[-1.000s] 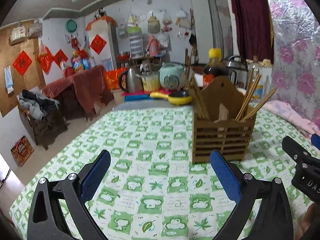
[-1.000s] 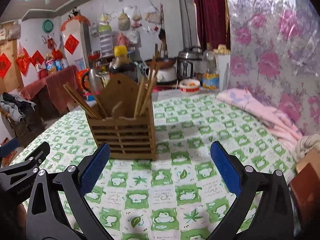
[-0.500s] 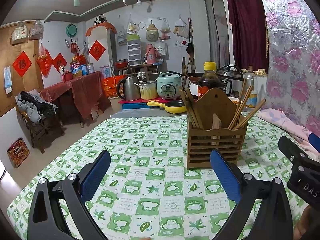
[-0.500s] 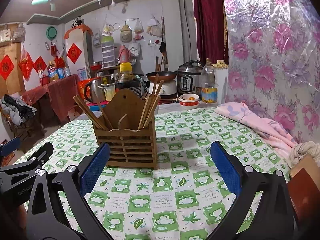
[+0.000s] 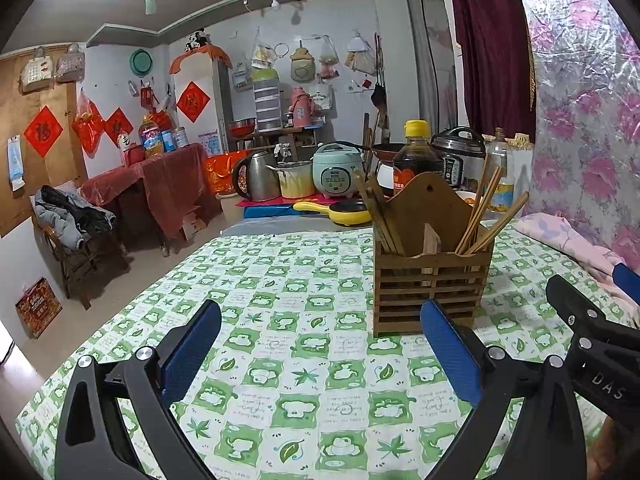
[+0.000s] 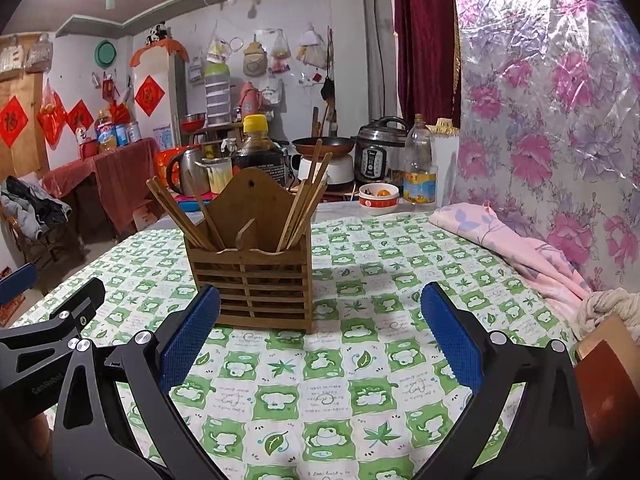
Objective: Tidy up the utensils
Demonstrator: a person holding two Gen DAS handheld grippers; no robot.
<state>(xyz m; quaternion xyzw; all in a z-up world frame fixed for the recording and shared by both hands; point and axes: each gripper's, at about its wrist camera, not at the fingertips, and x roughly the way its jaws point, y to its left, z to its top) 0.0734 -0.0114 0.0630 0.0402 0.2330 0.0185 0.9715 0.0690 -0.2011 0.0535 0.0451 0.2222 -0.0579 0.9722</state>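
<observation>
On the green-and-white checked tablecloth (image 6: 320,392) stands a slatted wooden holder (image 6: 250,276), chopsticks (image 6: 298,204) fanned out of its left and right compartments. Judging by their look, they are light, stiff and smooth, so they could slip or roll between pads; the upper shafts standing clear of the rim seem the best place to pinch. Thin, pale-brown sticks lean outward, and the holder has a tall arched back with a hanging hole. Both the left gripper (image 5: 320,348) and the right gripper (image 6: 320,336) hover near the holder, jaws spread wide and empty.
</observation>
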